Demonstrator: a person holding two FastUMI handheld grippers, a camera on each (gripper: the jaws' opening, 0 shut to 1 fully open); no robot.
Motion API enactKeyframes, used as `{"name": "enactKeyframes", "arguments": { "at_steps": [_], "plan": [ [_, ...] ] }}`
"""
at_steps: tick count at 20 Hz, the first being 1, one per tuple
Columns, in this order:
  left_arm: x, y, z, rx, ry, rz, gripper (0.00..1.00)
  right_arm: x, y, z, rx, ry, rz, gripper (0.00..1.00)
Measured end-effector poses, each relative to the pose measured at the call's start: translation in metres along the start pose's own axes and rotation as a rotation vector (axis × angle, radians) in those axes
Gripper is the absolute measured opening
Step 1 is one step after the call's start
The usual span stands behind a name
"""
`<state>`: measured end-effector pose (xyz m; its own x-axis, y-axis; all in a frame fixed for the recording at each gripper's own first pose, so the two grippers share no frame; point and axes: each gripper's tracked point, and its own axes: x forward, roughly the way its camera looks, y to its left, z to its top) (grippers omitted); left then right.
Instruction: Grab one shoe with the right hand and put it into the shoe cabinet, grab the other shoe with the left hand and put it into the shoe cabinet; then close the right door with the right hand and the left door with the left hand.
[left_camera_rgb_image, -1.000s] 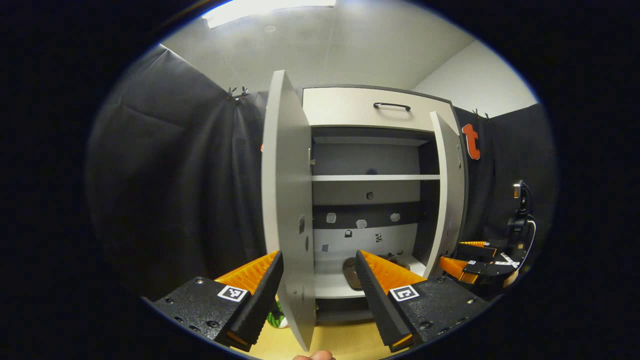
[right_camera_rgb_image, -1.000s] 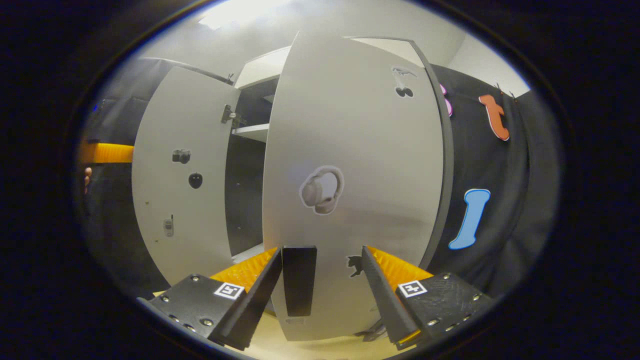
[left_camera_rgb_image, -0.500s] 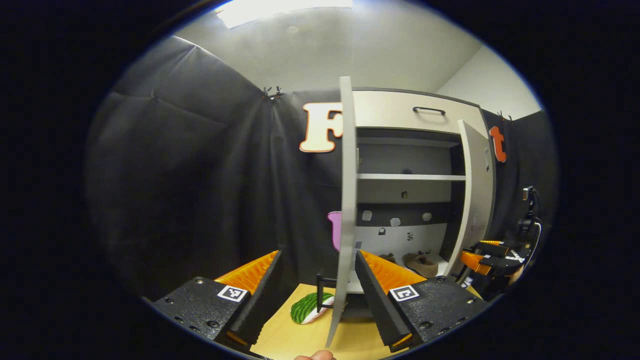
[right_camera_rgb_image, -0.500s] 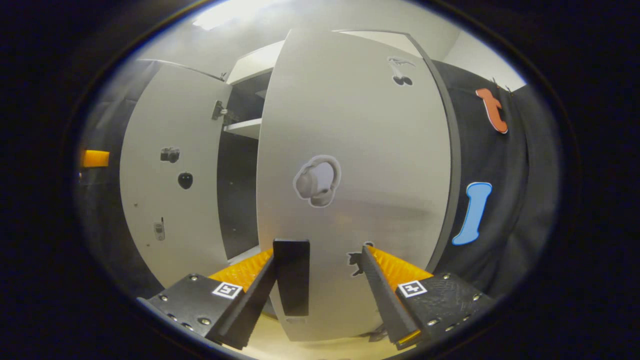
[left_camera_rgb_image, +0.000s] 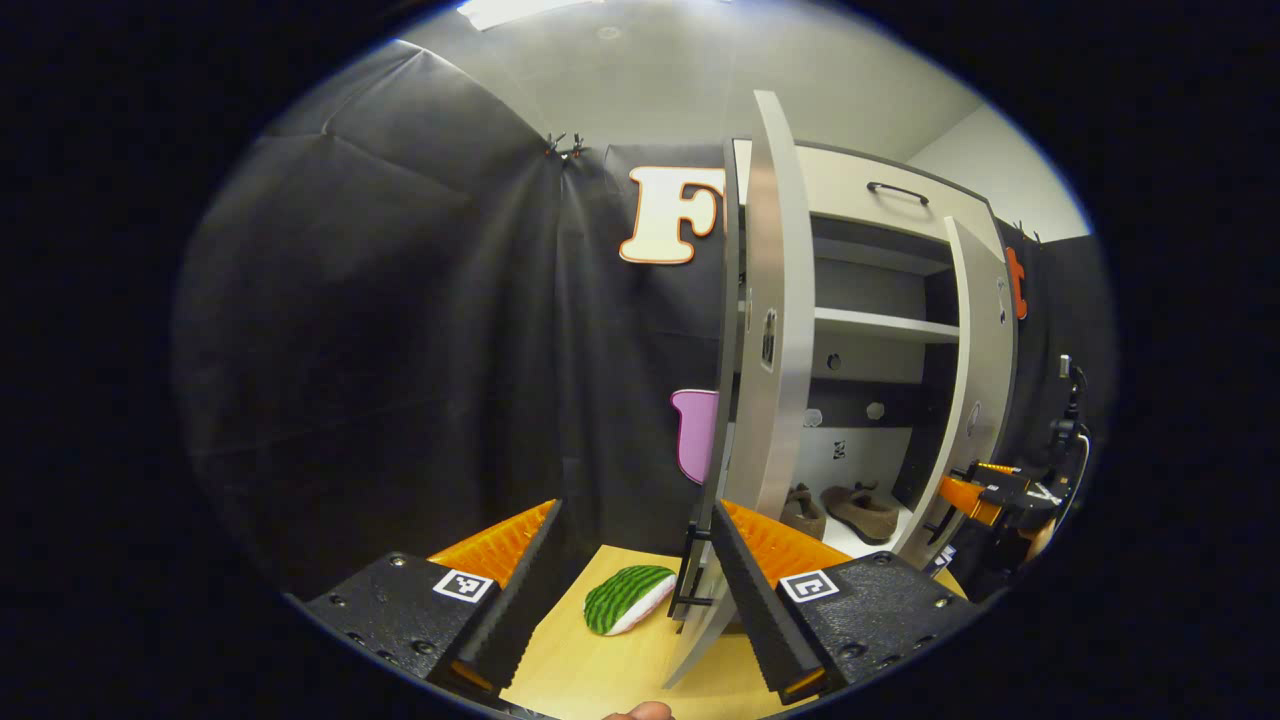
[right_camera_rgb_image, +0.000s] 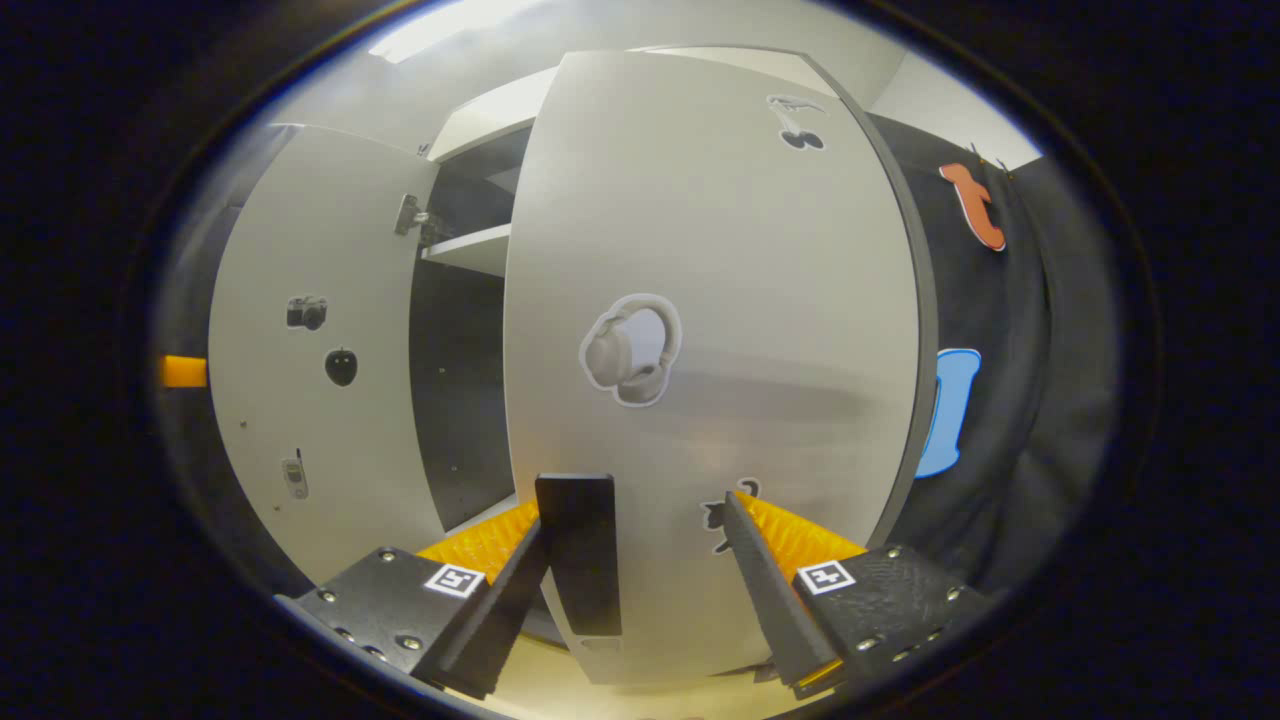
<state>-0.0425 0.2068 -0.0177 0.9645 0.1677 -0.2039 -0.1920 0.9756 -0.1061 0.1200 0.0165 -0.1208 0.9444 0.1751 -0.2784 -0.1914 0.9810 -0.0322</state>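
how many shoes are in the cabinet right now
2, both on the bottom shelf in the left gripper view: one shoe just past the left door's edge, the other shoe to its right. The doors may hide more.

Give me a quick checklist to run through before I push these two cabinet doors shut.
1. Both shoes inside the cabinet: ok.
2. Right handle between the right claw fingers: ok, claw open.
3. Left handle between the left claw fingers: ok, claw open.
4. Doors shut: not ok, the left door and right door both stand open.
5. Shoes clear of the doors' swing: cannot tell.
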Motion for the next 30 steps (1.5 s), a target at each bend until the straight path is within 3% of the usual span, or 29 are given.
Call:
{"name": "enactKeyframes", "arguments": {
  "at_steps": [3, 4, 5, 6, 8, 11, 12, 18, 20, 21, 25, 30],
  "plan": [
    [0.008, -0.005, -0.011, -0.002, 0.017, -0.06, 0.9, 0.008, 0.002, 0.0, 0.005, 0.001, -0.015, 0.98],
    [0.011, -0.007, -0.014, 0.0, 0.016, -0.083, 0.86, 0.011, 0.002, -0.001, 0.007, 0.003, -0.02, 0.98],
    [0.014, -0.007, -0.015, 0.003, 0.015, -0.097, 0.91, 0.013, 0.003, -0.002, 0.008, 0.006, -0.024, 0.98],
    [0.021, -0.009, -0.016, 0.006, 0.014, -0.111, 0.86, 0.016, 0.004, -0.003, 0.006, 0.011, -0.028, 0.98],
    [0.028, -0.017, -0.017, 0.013, 0.013, -0.148, 0.91, 0.02, 0.005, -0.005, 0.004, 0.015, -0.037, 0.98],
    [0.034, -0.017, -0.018, 0.047, 0.003, -0.165, 0.85, 0.02, 0.005, -0.004, 0.0, 0.011, -0.049, 0.98],
    [0.033, -0.022, -0.017, 0.037, 0.002, -0.184, 0.9, 0.018, 0.005, -0.002, -0.007, -0.002, -0.052, 0.98],
    [0.033, -0.047, -0.022, -0.011, 0.008, -0.265, 0.89, 0.004, 0.006, 0.012, -0.025, -0.059, -0.056, 0.98],
    [0.033, -0.061, -0.023, -0.002, 0.005, -0.294, 0.84, -0.001, 0.005, 0.013, -0.022, -0.062, -0.054, 0.98],
    [0.032, -0.068, -0.023, 0.002, 0.005, -0.312, 0.89, -0.004, 0.002, 0.015, -0.026, -0.069, -0.067, 0.98],
    [0.034, -0.096, -0.025, -0.007, 0.002, -0.38, 0.89, -0.017, -0.005, 0.023, -0.029, -0.092, -0.104, 0.98],
    [0.047, -0.119, -0.026, -0.002, -0.015, -0.413, 0.89, -0.035, -0.028, 0.025, -0.015, -0.095, -0.154, 0.98]
  ]
}}
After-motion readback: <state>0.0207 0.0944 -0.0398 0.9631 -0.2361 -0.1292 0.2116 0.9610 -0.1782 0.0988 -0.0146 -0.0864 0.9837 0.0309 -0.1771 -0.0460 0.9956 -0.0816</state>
